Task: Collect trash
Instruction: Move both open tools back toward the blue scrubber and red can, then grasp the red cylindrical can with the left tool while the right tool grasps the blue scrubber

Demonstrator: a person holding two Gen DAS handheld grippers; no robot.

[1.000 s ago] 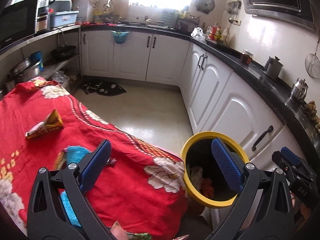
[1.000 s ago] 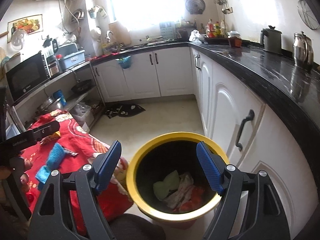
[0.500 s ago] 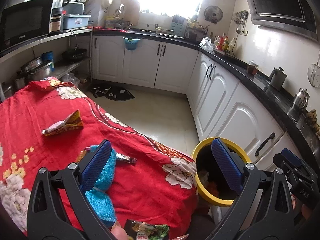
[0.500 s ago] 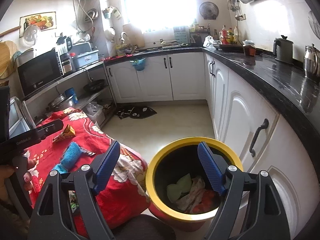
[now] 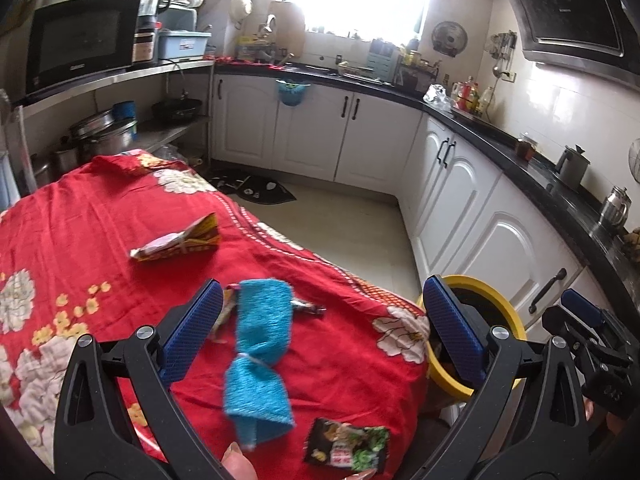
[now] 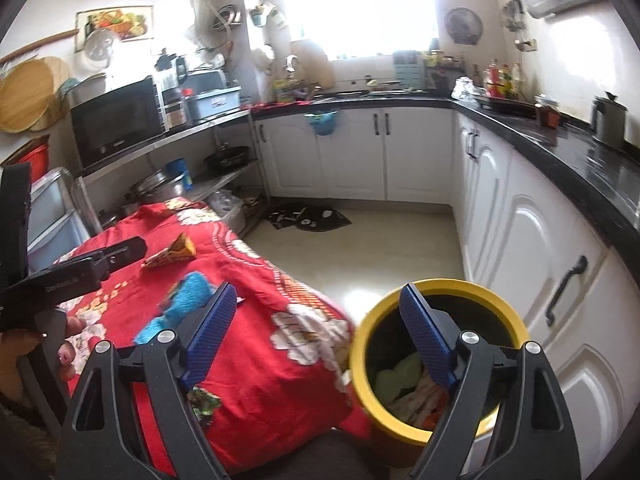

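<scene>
A yellow-rimmed bin (image 6: 472, 283) stands on the floor by the table's right corner, with green and orange scraps (image 6: 404, 376) inside. On the red flowered cloth (image 5: 100, 220) lie a yellow snack wrapper (image 5: 180, 240), a blue towel (image 5: 260, 344), a small sweet wrapper (image 5: 308, 308) and a dark snack packet (image 5: 348, 444). My left gripper (image 5: 322, 296) hangs open over the towel, touching nothing. My right gripper (image 6: 318, 294) sits above the gap between table and bin, its jaws opening with nothing between them. The bin's rim (image 5: 500, 300) shows behind the left gripper's right finger.
White cabinets (image 5: 492, 240) under a black counter (image 6: 580, 160) run along the right and back. A dark mat (image 6: 308, 216) lies on the pale floor. A steel shelf with a microwave (image 5: 80, 40) and pots stands at the left. A hand (image 6: 24, 344) holds the left gripper.
Both views have pulled back and swung left, away from the bin and over the table. The towel, wrappers and dark packet have come into view. The right jaws stand slightly wider.
</scene>
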